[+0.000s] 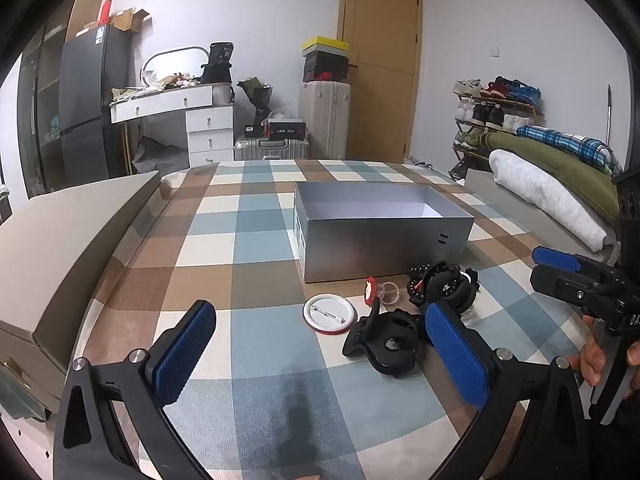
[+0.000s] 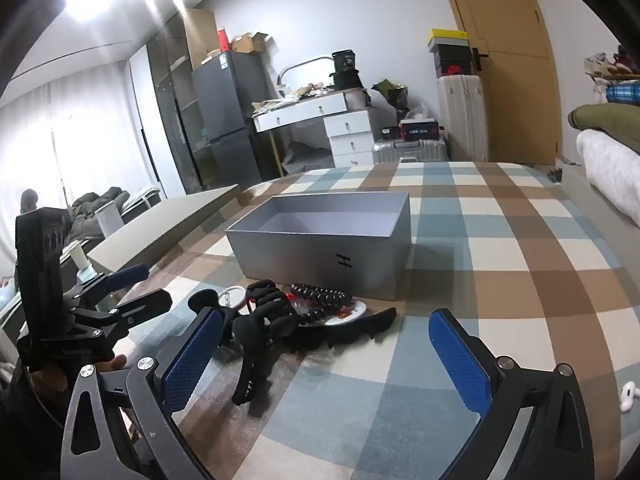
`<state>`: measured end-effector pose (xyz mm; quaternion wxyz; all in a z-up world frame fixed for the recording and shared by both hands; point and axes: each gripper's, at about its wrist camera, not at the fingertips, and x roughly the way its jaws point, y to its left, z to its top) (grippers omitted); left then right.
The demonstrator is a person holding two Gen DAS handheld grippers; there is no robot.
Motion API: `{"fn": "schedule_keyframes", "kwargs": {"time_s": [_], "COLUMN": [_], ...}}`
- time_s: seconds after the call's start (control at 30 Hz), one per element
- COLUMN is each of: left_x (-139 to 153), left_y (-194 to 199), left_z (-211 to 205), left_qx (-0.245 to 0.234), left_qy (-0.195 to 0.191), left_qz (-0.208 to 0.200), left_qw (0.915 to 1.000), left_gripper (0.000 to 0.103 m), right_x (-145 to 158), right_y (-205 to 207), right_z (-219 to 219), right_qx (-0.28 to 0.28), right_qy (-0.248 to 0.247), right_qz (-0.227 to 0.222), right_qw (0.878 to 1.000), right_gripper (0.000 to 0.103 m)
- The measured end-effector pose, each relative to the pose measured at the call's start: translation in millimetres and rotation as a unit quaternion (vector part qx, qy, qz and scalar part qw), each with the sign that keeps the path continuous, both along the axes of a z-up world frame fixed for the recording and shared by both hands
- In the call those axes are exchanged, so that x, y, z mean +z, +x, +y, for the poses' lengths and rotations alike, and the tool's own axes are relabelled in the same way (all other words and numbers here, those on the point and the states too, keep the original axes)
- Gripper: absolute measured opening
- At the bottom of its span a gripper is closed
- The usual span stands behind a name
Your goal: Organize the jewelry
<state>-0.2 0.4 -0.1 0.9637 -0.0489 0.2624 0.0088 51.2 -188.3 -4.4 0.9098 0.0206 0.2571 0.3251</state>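
An open, empty grey box (image 1: 380, 240) stands on the checked cloth; it also shows in the right wrist view (image 2: 320, 252). In front of it lies a pile of accessories: a white round badge with a red rim (image 1: 329, 313), a red charm on a clear ring (image 1: 378, 290), a black bead bracelet (image 1: 416, 280) and black claw hair clips (image 1: 386, 340). In the right wrist view the clips (image 2: 260, 320) and beads (image 2: 320, 294) lie ahead on the left. My left gripper (image 1: 320, 356) is open and empty just short of the pile. My right gripper (image 2: 326, 354) is open and empty beside it.
A grey box lid (image 1: 68, 232) lies at the left of the cloth. Folded blankets (image 1: 552, 192) lie at the right. A white earbud (image 2: 628, 396) lies at the right edge in the right wrist view. Fridge, desk, suitcases and shoe rack stand behind.
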Motion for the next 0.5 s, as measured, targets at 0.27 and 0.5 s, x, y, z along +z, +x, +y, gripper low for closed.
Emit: {"fn": "schedule_keyframes", "kwargs": {"time_s": [0.27, 0.5], "left_x": [0.2, 1.2], "left_y": [0.1, -1.1], "left_z": [0.0, 0.1], "left_qx": [0.001, -0.001], "left_qy": [0.004, 0.003], "left_qz": [0.001, 0.002], "left_qw": [1.0000, 1.0000], "left_gripper": [0.102, 0.102], "right_x": [-2.0, -3.5], "right_y": [-0.3, 1.2], "right_z": [1.0, -2.8], "right_qx": [0.002, 0.001], "right_qy": [0.002, 0.010], "right_qz": [0.003, 0.006], "right_qw": [1.000, 1.000], "right_gripper": [0.103, 0.103]}}
